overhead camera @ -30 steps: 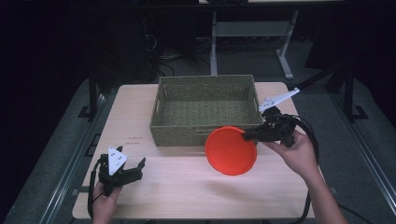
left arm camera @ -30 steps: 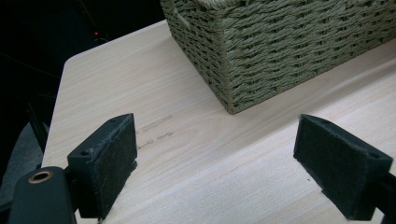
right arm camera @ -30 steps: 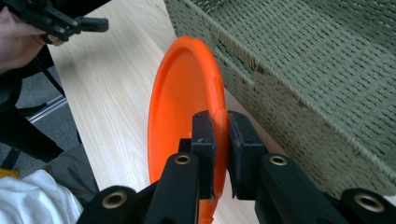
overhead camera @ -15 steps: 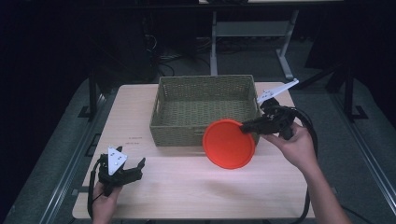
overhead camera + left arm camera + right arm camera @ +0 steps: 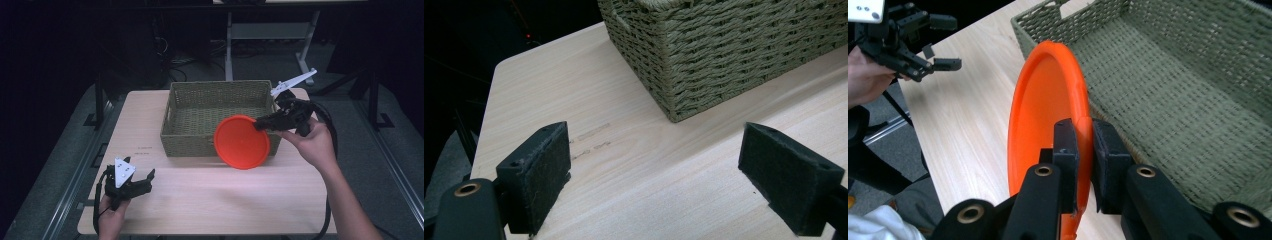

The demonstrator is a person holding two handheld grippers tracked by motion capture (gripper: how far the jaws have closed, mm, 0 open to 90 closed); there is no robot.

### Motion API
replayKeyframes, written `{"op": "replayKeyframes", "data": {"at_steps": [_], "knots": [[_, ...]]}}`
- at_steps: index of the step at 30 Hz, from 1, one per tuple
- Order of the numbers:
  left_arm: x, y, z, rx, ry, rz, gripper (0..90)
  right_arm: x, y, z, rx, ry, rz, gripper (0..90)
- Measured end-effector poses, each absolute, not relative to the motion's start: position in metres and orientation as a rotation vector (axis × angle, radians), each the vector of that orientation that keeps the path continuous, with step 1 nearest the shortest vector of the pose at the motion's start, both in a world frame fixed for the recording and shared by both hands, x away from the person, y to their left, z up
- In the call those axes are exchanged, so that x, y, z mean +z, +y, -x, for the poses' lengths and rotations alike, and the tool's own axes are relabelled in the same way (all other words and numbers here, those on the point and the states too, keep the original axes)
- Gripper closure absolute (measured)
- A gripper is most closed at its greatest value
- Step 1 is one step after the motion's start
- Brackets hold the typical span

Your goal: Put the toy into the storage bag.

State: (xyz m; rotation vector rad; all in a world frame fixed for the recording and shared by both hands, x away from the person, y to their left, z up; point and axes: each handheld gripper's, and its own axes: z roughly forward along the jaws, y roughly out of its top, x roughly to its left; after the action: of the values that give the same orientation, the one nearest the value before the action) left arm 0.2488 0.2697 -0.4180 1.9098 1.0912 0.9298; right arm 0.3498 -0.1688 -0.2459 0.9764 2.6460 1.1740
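Observation:
An orange plate (image 5: 242,142) hangs tilted on edge above the front right corner of the woven green basket (image 5: 200,140). My right gripper (image 5: 261,123) is shut on the plate's rim (image 5: 1083,131), one jaw on each face. In the right gripper view the plate (image 5: 1043,110) stands over the basket's near wall, with the basket floor (image 5: 1168,100) to its right. My left gripper (image 5: 145,180) rests low at the table's front left, jaws wide open with nothing between them. Its pads (image 5: 536,172) frame bare wood and the basket corner (image 5: 674,85).
The light wooden table (image 5: 200,200) has bare room in front of the basket. Dark floor, cables and a metal stand (image 5: 230,35) lie beyond the far edge. The left hand with its gripper (image 5: 903,45) is seen far off in the right gripper view.
The right gripper has lifted the orange plate up and to the left, from the table beside the basket to over its front right corner. The left gripper has not moved.

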Motion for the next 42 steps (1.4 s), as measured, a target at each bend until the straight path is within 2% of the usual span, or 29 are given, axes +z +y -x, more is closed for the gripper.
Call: {"op": "replayKeyframes", "data": {"at_steps": [16,42], "knots": [[-0.417,0.271,-0.249,0.934,1.093,-1.904,12.9,-0.224,-0.161,-0.375,1.155,2.622,-1.006,81.6],[-0.417,0.271,-0.249,0.935,1.092,-1.903,12.9,-0.22,-0.16,-0.412,1.123,2.592,-1.085,81.6]]}}
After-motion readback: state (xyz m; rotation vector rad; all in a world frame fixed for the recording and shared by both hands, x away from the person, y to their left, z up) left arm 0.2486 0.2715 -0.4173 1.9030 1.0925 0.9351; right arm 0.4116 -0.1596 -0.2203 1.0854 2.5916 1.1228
